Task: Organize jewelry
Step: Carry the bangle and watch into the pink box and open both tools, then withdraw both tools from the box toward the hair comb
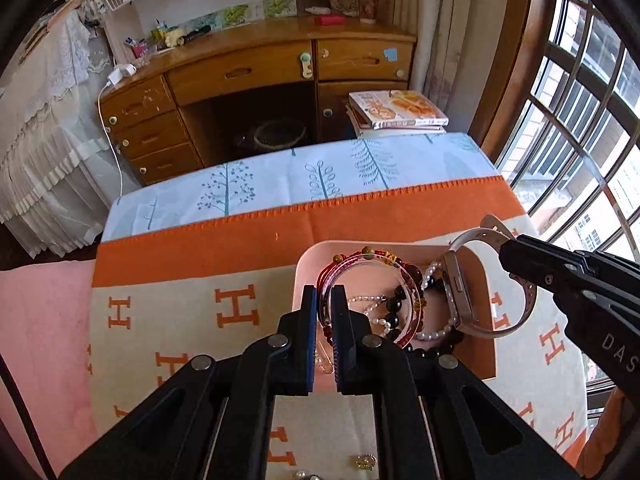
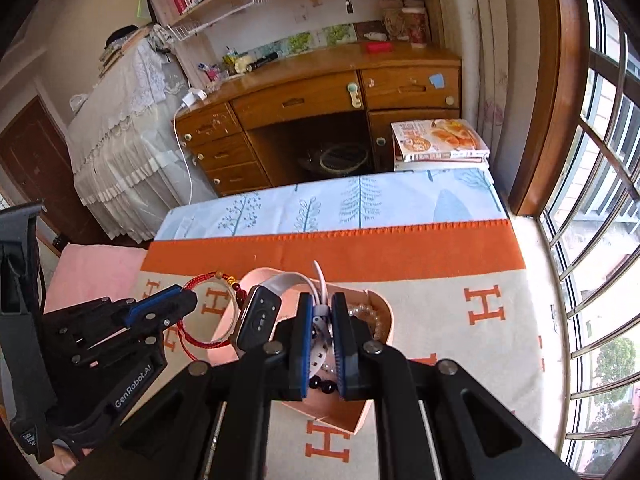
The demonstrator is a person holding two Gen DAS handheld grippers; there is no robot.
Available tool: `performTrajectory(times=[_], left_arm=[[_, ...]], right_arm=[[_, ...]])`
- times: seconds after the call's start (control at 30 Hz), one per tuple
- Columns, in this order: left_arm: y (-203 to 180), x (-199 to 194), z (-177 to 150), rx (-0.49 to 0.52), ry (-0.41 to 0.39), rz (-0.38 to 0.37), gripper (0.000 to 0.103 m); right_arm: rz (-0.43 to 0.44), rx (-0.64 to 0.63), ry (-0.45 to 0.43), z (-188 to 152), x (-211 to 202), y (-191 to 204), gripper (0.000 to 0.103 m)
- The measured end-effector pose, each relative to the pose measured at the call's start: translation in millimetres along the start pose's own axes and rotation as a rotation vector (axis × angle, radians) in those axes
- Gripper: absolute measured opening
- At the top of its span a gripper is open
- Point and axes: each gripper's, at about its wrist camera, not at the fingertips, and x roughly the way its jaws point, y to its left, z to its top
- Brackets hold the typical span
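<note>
Jewelry fills a pink tray (image 1: 308,264) set on an orange-and-cream blanket (image 1: 168,304) printed with large H letters, spread over a table with a pale blue tree-print cloth (image 1: 280,176) at its far end. Beyond stands a wooden desk (image 1: 256,68) with drawers, a stack of books (image 1: 400,114) beside it and a barred window (image 1: 580,92) to the right. Above the tray, the left tongs (image 1: 325,300) are pinched narrow on a clear bangle (image 1: 372,258) bundled with a red string bracelet (image 2: 200,280), lifting both clear of the pile. The right tongs (image 2: 322,312) are likewise closed, clamped on the white strap of a smartwatch (image 1: 456,292) whose body hangs tilted over the tray's right side. Inside the tray lie a pearl strand (image 1: 434,334), dark round beads (image 1: 394,312) and a thin chain. On the blanket near the left tongs' base sit a small gold piece (image 1: 364,462) and a pearl piece, partly hidden.
</note>
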Motion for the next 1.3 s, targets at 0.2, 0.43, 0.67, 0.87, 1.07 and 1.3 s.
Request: performTrajectory(times=[0.2, 0.43, 0.67, 0.87, 1.07, 1.3], left_arm=[[-7, 49, -4, 0.019, 0.060, 0.007, 0.005], [-11, 63, -11, 0.047, 0.061, 0.001, 0.024], [-9, 40, -17, 0.076, 0.009, 0.018, 0.048], [-7, 14, -27, 0.086, -0.016, 0.023, 0.058], [-2, -14, -47, 0.091, -0.035, 0.041, 0.068], [4, -46, -79, 0.087, -0.051, 0.043, 0.081]], right_arm=[[-0.007, 0.002, 0.085, -9, 49, -8, 0.010], [0.014, 0.032, 0.146, -13, 74, -12, 0.015], [0.008, 0.013, 0.126, -17, 61, -12, 0.015], [0.025, -0.001, 0.114, -28, 40, -9, 0.015], [0.041, -0.010, 0.100, -44, 12, -7, 0.015], [0.068, -0.040, 0.099, -74, -20, 2, 0.015]])
